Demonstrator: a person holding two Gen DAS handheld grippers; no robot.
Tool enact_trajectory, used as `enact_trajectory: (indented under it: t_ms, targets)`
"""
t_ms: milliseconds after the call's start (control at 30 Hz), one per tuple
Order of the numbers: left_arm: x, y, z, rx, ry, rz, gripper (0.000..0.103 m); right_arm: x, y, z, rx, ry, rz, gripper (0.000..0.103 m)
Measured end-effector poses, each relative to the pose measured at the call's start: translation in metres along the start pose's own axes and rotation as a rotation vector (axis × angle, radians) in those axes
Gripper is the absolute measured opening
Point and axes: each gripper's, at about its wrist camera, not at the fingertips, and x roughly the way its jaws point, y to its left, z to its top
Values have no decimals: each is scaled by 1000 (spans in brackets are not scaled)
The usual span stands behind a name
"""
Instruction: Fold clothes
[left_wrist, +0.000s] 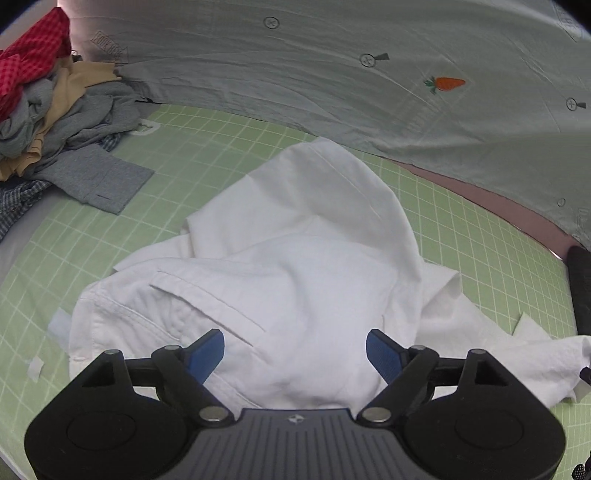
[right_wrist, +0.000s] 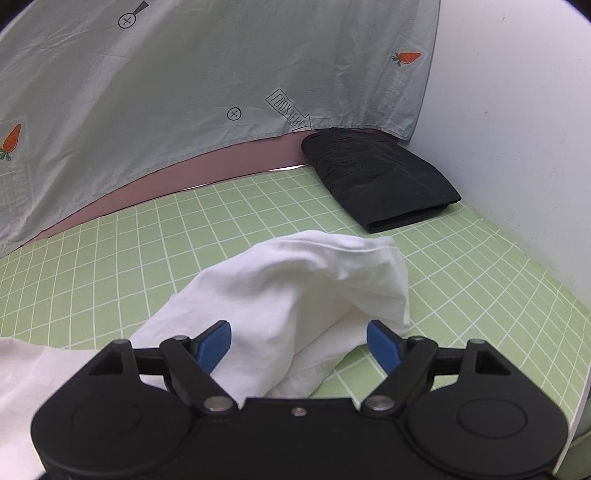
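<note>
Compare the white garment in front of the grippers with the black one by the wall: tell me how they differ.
The white garment lies rumpled and bunched, with loose ends trailing; the black garment is folded into a flat, neat rectangle. The white one spreads across the middle of the green grid mat; the black one sits at the mat's far corner beside the white wall. The white one lies directly ahead of both grippers' open jaws; the black one lies farther off. Both rest on the mat, ungripped.

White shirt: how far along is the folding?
Done: one black garment lies folded by the wall. In hand: nothing; left gripper and right gripper are both open over the crumpled white shirt. Left: that shirt, then the unsorted pile.
</note>
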Motion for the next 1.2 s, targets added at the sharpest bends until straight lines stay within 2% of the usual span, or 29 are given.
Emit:
enact_trajectory:
  t_ms: [133,300,333,367,400,467,533,633,767,800,900,967,1000,1100,1167,1200]
  targets:
    - [5,-26,-11,99,16,-47,87,-9,-8,-11,-1,6,0,81]
    - [17,-47,-25,218,22,-45,87,-18,-25,-33,4,41,-9,82]
    - [19,-49,-26,239,21,-32,83,-18,-28,-37,13,56,-9,82]
    - [20,-49,-27,250,20,-13,69,-17,-30,-40,18,67,-9,82]
    - [22,-48,-26,257,20,4,59,-16,-30,-42,18,74,-10,82]
    - [22,-34,-21,215,24,7,22,-14,-30,-44,18,84,-10,82]
    - [20,-17,-14,151,25,3,16,-12,-28,-42,14,85,-8,82]
    - [7,22,5,48,-16,37,13,-10,-21,-39,7,84,-3,82]
    - [-15,84,37,-63,-108,123,12,-5,-9,-34,-6,85,-7,82]
    - [-19,98,47,-64,-137,171,12,-3,-6,-32,-8,87,-10,82]
    - [-25,148,81,-58,-218,407,11,4,4,-27,-10,91,-19,82]
    - [-21,182,96,-135,-200,436,12,9,10,-23,-11,93,-23,82]
    - [-22,183,90,-166,-193,429,16,11,13,-21,-12,93,-24,82]
    - [-25,187,72,-257,-172,405,29,17,20,-16,-15,91,-27,82]
    - [-28,190,60,-318,-158,389,63,17,21,-13,-11,87,-26,82]
    - [-29,191,54,-348,-151,381,69,16,21,-13,-9,83,-25,82]
